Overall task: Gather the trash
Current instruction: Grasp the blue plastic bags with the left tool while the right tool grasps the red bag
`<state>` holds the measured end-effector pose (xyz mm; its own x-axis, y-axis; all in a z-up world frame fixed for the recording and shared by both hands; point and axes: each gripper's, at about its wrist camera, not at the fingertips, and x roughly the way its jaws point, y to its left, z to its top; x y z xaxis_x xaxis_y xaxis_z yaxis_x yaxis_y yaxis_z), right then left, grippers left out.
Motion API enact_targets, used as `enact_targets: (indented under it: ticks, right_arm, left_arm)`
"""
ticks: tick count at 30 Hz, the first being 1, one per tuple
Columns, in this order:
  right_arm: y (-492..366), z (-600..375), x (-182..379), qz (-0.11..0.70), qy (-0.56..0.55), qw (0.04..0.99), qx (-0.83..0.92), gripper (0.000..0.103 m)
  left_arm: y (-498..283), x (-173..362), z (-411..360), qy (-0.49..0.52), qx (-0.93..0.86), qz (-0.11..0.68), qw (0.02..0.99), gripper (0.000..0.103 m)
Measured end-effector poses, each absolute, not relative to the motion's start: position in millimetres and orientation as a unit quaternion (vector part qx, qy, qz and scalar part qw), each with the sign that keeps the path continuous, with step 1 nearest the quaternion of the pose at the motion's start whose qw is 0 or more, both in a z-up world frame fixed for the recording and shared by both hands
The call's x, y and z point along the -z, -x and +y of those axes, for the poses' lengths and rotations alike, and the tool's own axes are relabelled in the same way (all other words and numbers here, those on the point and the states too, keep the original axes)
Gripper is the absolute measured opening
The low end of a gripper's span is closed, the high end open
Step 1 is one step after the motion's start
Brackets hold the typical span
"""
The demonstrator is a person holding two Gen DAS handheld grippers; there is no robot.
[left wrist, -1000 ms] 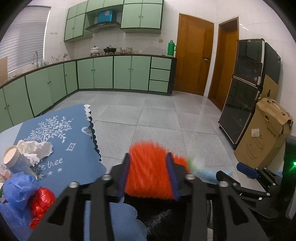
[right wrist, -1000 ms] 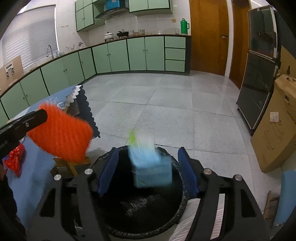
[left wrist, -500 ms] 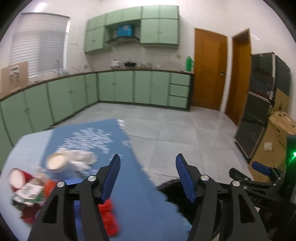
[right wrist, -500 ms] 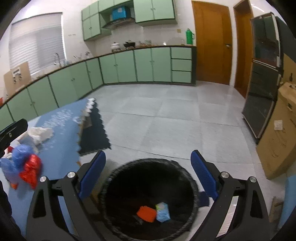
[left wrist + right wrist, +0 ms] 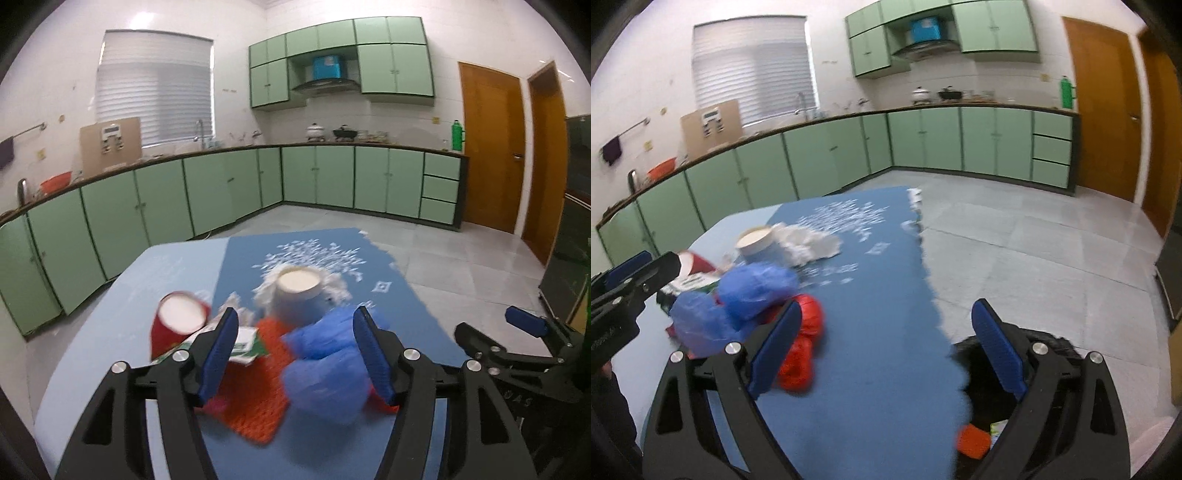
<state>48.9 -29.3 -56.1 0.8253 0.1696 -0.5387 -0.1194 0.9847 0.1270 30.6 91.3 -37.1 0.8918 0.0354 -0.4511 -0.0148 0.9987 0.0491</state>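
The left gripper (image 5: 293, 350) is hanging wide open and empty just short of the heap of trash on the blue tablecloth (image 5: 413, 310), with nothing pinched between its blue pads. Straight ahead between its fingers a crumpled blue plastic bag (image 5: 325, 365) is lying, with an orange mesh pad (image 5: 258, 402) tucked under it toward the left finger. Beyond the fingertips a white paper cup (image 5: 297, 293) is sitting against a wad of white tissue (image 5: 338, 288), and off past the left fingertip a red cup (image 5: 177, 325) is lying tipped over a printed wrapper (image 5: 245, 341). The right gripper (image 5: 886, 350) is also gaping empty, with a red crumpled wrapper (image 5: 801, 350) sitting just beside its left finger and the black-lined bin (image 5: 1004, 387) showing below its right finger, past the cloth's edge; an orange piece (image 5: 973, 441) is already lying inside the bin. The main risk seems to be the soft bag: closing on its loose film could be squeezing only air, so it slips out on the way to the bin, or it could be dragging the mesh pad and the wrapper along and scattering them. Reaching further might be knocking the upright cup, and a finger catching the cloth could be pulling the whole heap toward the table edge.
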Motion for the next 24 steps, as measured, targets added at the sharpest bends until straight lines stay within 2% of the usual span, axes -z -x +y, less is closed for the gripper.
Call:
enact_targets:
  ticks: [4,6,17,20,21,22,24]
  right_arm:
    - [-56.9,-4.3,62.9,0.297,-0.030,0.950,-0.089,0.089]
    - [-60.1,5.3,66.9,0.306,-0.022,0.947,-0.095,0.085]
    - [-74.7,36.4,81.3,0.346,0.003,0.931,-0.116,0.075]
    - [-78.0,39.0,84.0,0.360,0.003,0.923,-0.137,0.056]
    - [-79.6,39.3,85.2,0.364,0.002,0.919,-0.152,0.043]
    - [-79.2,39.7,86.1,0.369,-0.001,0.914,-0.168,0.036]
    - [-76.1,41.3,85.8,0.369,0.000,0.912,-0.179,0.032]
  left_arm:
    - [-26.5,45.4,106.3,-0.018,-0.022,0.235,0.972,0.063]
    - [-25.4,48.4,115.0,-0.010,-0.024,0.239,0.971,0.063]
    - [-24.4,57.8,123.4,0.004,-0.020,0.250,0.968,0.063]
    - [-24.2,56.7,125.3,0.006,-0.019,0.248,0.969,0.063]
    - [-23.9,56.8,126.3,0.007,-0.019,0.248,0.968,0.063]
    - [-24.6,56.8,126.7,0.008,-0.019,0.250,0.968,0.063]
    - [-24.8,58.3,127.3,0.011,-0.016,0.253,0.967,0.063]
